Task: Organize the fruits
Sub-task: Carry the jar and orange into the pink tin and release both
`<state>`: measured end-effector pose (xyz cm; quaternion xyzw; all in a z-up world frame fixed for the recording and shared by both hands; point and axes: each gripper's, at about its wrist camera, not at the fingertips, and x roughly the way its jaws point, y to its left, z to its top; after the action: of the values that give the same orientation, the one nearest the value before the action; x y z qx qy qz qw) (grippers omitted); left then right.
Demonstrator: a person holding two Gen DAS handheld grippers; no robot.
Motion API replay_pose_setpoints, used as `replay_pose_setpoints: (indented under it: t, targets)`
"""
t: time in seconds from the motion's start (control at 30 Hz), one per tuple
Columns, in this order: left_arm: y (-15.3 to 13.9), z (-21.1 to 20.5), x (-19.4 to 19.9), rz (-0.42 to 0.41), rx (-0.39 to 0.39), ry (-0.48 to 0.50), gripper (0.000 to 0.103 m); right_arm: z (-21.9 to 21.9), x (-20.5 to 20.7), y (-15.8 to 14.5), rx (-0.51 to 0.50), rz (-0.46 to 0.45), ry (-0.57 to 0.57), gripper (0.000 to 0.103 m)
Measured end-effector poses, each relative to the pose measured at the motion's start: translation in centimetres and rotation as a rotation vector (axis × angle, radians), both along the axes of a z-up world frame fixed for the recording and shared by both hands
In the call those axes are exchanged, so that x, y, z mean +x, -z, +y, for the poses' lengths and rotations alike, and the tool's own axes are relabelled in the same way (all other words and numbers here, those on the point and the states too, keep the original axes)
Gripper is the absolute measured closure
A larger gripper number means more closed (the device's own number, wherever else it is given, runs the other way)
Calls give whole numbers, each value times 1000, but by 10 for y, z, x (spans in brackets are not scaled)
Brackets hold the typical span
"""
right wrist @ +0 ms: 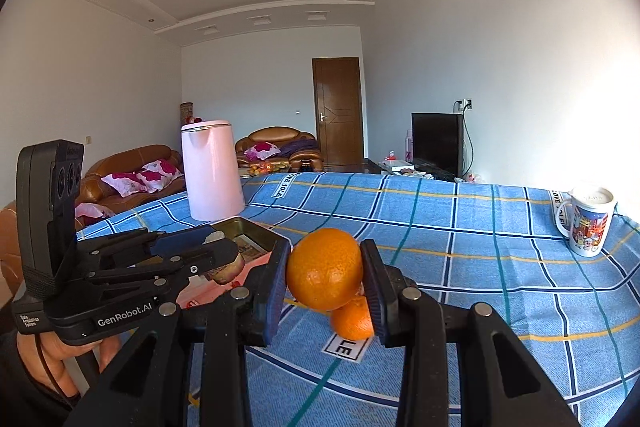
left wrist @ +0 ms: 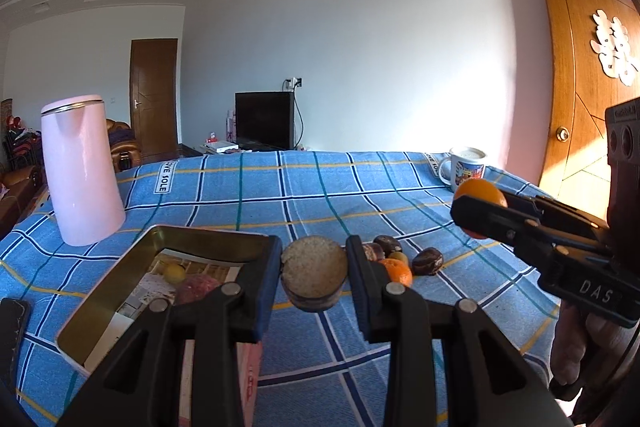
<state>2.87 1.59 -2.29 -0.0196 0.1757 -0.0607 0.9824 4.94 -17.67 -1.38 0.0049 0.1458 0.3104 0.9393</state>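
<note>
My left gripper (left wrist: pixel 314 269) is shut on a round brown fruit with a pale cut face (left wrist: pixel 314 273), held just right of the gold tin box (left wrist: pixel 120 291). The box holds a small yellow fruit (left wrist: pixel 175 271) and a reddish fruit (left wrist: pixel 196 287). My right gripper (right wrist: pixel 325 269) is shut on an orange (right wrist: pixel 325 267), held above the blue checked tablecloth (right wrist: pixel 460 267). The right gripper also shows in the left wrist view (left wrist: pixel 476 211). A second orange (right wrist: pixel 352 319) lies on the cloth below. Dark brown fruits (left wrist: pixel 427 261) and an orange (left wrist: pixel 398 271) lie in a cluster.
A pink kettle (left wrist: pixel 82 167) stands at the back left of the table. A printed mug (left wrist: pixel 466 167) stands at the back right. A dark flat object (left wrist: pixel 12 323) lies at the left edge. A wooden door (left wrist: pixel 580 107) is at the right.
</note>
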Motion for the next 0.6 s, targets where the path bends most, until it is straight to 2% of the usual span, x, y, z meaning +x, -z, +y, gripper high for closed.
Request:
replay_pose_setpoints:
  t: [0.6]
  targets:
    - [7, 84, 3, 46, -40, -167, 69, 106, 28, -6, -60, 58, -187, 66]
